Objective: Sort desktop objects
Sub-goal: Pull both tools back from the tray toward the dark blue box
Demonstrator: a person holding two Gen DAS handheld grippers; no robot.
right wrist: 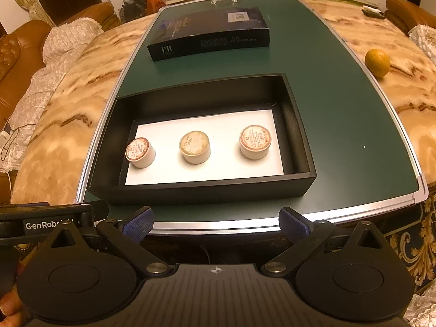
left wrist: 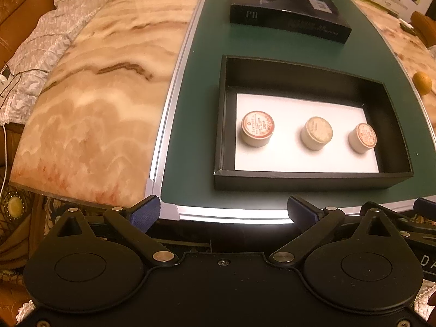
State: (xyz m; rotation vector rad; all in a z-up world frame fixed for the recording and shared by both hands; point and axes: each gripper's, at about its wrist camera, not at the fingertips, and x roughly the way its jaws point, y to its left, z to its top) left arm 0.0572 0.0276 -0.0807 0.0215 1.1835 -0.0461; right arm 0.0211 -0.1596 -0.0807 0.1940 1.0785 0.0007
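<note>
Table: marble [right wrist: 403, 95], with a green mat [right wrist: 340, 125].
Box [right wrist: 201, 190]: held three jars [right wrist: 195, 147] in a row.
Left gripper [left wrist: 222, 212]: wide, empty.
Right gripper [right wrist: 216, 224]: wide, empty.

On the mat [right wrist: 340, 125] an open box [right wrist: 207, 190] held three small jars [right wrist: 194, 147] in a row, a closed box [right wrist: 209, 34] lay at its twelve o'clock, and a fruit [right wrist: 377, 62] sat off the mat at two o'clock.
</note>
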